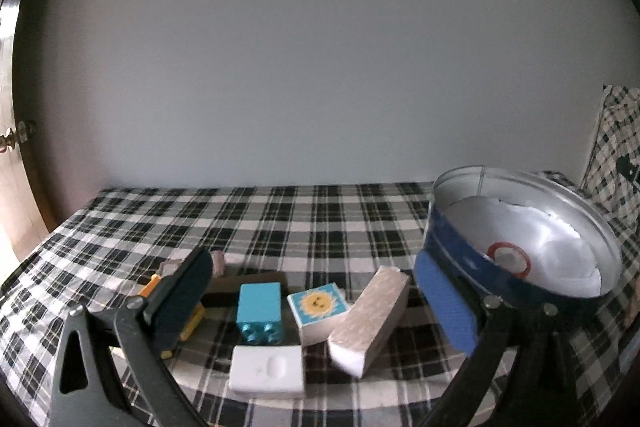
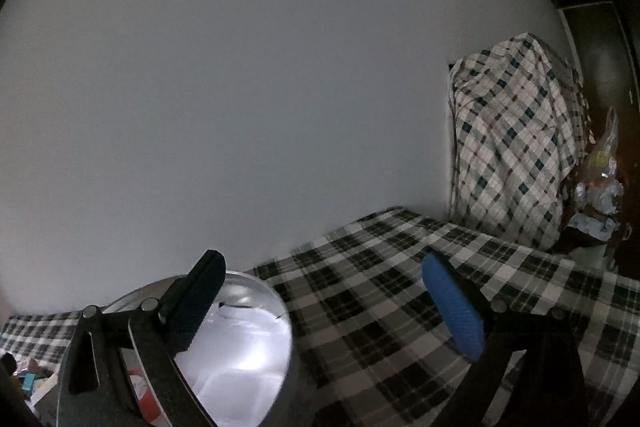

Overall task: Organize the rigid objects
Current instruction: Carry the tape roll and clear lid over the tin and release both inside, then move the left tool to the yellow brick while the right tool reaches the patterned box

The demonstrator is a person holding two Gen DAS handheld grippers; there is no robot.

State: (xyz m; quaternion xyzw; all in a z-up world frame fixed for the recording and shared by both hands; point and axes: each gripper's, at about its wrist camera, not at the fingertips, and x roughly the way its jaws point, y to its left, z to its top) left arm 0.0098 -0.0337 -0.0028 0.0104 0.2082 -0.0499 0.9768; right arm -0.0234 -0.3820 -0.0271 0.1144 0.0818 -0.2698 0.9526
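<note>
In the left wrist view, my left gripper (image 1: 316, 301) is open above a pile of small objects on the plaid cloth: a blue brick (image 1: 259, 311), a sun-printed block (image 1: 318, 309), a long silver-topped block (image 1: 374, 319), a white flat box (image 1: 266, 371) and a yellow piece (image 1: 192, 323) behind the left finger. A round blue tin (image 1: 520, 243), tilted, holds white lining and a red-rimmed disc (image 1: 509, 259). In the right wrist view, my right gripper (image 2: 324, 303) is open and empty above the cloth, with the tin (image 2: 240, 343) under its left finger.
A plaid-covered bed or table (image 1: 320, 211) runs to a plain wall. A plaid-draped bulky object (image 2: 516, 151) stands at the far right corner, with bags (image 2: 600, 179) beside it. A door with a knob (image 1: 12, 139) is at the left.
</note>
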